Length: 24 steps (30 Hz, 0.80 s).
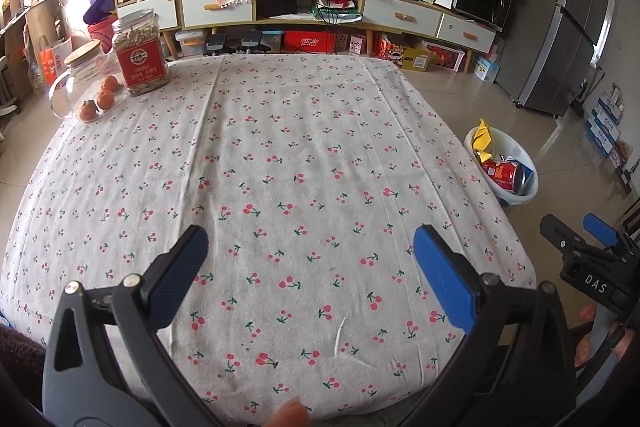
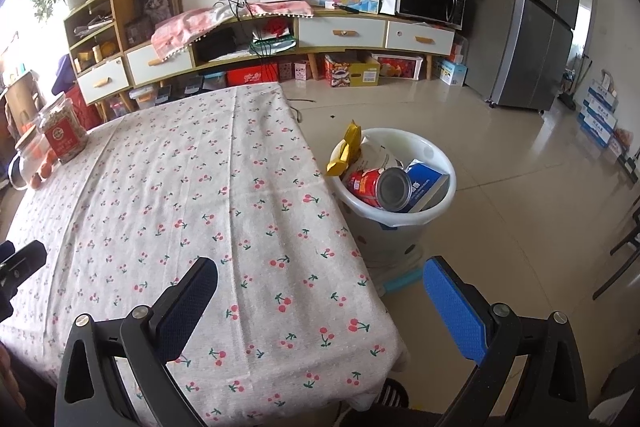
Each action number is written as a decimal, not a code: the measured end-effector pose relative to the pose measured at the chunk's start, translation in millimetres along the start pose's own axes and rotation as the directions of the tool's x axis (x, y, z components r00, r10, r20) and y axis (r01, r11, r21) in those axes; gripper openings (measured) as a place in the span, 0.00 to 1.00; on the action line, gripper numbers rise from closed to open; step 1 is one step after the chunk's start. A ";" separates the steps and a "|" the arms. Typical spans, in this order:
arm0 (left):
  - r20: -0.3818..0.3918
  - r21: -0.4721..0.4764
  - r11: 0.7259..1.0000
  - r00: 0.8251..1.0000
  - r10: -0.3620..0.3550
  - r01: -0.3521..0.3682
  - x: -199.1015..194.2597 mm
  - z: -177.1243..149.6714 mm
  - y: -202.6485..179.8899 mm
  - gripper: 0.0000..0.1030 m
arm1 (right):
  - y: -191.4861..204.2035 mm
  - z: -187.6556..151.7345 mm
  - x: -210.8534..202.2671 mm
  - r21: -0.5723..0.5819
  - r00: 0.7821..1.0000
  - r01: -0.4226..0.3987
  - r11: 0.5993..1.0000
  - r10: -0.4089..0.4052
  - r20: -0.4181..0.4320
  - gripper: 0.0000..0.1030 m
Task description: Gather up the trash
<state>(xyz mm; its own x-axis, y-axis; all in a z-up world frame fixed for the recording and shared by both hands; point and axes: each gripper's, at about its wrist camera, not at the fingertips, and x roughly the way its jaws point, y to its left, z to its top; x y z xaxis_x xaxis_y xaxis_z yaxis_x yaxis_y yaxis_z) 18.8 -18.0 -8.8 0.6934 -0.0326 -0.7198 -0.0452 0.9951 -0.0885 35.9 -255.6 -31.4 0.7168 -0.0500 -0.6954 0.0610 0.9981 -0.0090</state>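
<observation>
1. At the far left corner of the table (image 1: pixel 304 155), which wears a cherry-print cloth, a glass jar with a cork lid (image 1: pixel 78 75) lies beside three small oranges (image 1: pixel 105 98).
2. Just right of them stands a tall clear jar with a red label (image 1: pixel 141 53), filled with something pale and seed-like.
3. The left gripper (image 1: pixel 310 267) hovers over the near part of the cloth, its tongs spread wide with nothing between them; only cloth shows in the gap.
4. The right gripper (image 2: pixel 320 287) hangs over the table's right edge, tongs likewise wide and empty, one finger above the cloth and the other above the floor.
5. On the tiled floor just beside the table's right side sits the white trash bucket (image 2: pixel 430 151).
6. Inside it lie a red can (image 2: pixel 380 187) on its side, a yellow wrapper (image 2: pixel 346 149) poking over the rim, and a blue-and-white carton (image 2: pixel 426 183).
7. Well beyond, a grey fridge (image 2: pixel 536 19) stands against the right wall.
</observation>
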 end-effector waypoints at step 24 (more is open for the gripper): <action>-0.003 0.017 1.000 1.000 0.000 0.000 -2.9 -2.4 -5.5 0.99 | -3.1 -0.2 -4.1 0.000 1.000 -0.007 1.000 0.007 0.008 1.00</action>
<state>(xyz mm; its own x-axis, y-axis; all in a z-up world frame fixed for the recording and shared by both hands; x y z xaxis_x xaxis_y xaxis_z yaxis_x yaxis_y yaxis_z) 15.3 -23.6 -7.9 0.6912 -0.0327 -0.7219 -0.0329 0.9965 -0.0766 32.6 -258.5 -28.6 0.7229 -0.0431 -0.6896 0.0560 0.9984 -0.0037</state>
